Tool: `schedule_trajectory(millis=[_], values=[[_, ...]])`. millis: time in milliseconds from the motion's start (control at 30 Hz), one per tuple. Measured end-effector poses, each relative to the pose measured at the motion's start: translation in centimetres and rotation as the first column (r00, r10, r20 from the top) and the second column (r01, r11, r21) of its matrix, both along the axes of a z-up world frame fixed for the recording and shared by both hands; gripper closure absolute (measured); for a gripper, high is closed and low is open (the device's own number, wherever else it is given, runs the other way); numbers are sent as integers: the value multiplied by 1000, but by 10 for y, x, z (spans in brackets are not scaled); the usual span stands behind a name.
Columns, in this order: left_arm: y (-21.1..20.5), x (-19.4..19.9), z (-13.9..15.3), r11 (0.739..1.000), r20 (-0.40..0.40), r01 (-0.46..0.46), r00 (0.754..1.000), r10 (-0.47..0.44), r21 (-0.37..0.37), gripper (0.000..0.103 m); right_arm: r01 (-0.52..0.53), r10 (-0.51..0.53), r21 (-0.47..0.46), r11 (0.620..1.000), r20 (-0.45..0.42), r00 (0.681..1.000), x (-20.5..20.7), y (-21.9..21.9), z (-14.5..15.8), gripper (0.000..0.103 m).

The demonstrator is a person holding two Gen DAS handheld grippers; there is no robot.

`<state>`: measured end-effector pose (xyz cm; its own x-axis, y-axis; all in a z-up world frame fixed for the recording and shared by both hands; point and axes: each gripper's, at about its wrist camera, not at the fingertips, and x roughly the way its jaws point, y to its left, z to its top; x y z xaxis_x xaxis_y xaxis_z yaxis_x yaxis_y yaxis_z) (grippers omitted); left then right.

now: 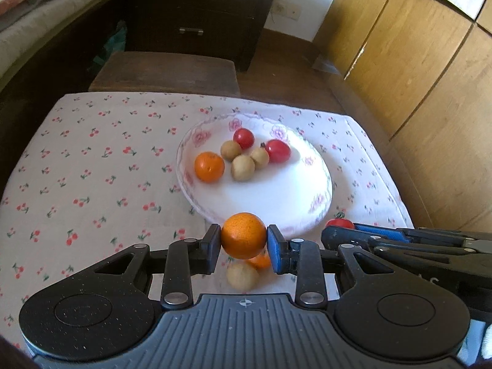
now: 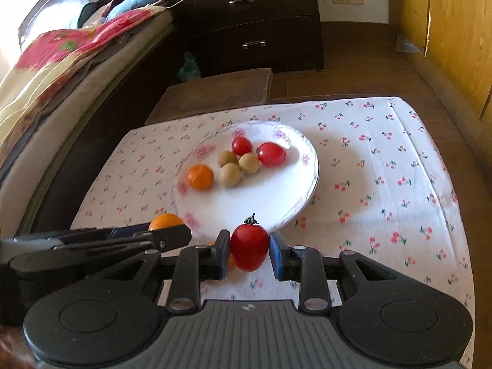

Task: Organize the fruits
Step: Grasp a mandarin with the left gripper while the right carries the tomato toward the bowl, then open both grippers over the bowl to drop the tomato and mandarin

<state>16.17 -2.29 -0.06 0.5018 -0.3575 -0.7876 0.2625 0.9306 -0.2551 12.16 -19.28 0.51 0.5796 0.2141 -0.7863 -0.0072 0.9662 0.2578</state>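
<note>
My left gripper [image 1: 244, 238] is shut on an orange [image 1: 244, 235], held just above the near rim of the white floral plate [image 1: 276, 193]. Under it on the cloth lie a beige round fruit [image 1: 243, 276] and a second orange [image 1: 261, 260], partly hidden. My right gripper [image 2: 249, 247] is shut on a red tomato [image 2: 249, 247] with a dark stem, in front of the plate [image 2: 255, 196]. On the plate sit an orange [image 2: 200, 177], three beige fruits [image 2: 230, 174] and two red tomatoes [image 2: 271, 153]. Each gripper shows at the edge of the other's view.
The table wears a white cloth with a cherry print [image 1: 92, 160]. A wooden stool [image 1: 166, 70] stands behind the table, then a dark chest of drawers [image 1: 200, 9]. A bed with bedding [image 2: 46, 70] lies to the left, wooden wardrobe doors [image 1: 415, 61] to the right.
</note>
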Motion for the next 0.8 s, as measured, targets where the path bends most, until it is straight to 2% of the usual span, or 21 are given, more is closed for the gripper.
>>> schedule_trajectory(millis=[367, 800], values=[[-14, 30, -10, 999, 10, -36, 999, 36, 35, 64, 21, -21, -23, 1000, 2, 1000, 44, -6, -11, 74], [-16, 33, -15, 996, 4, -66, 998, 66, 64, 62, 28, -28, -14, 1000, -6, 1000, 52, -6, -18, 72]])
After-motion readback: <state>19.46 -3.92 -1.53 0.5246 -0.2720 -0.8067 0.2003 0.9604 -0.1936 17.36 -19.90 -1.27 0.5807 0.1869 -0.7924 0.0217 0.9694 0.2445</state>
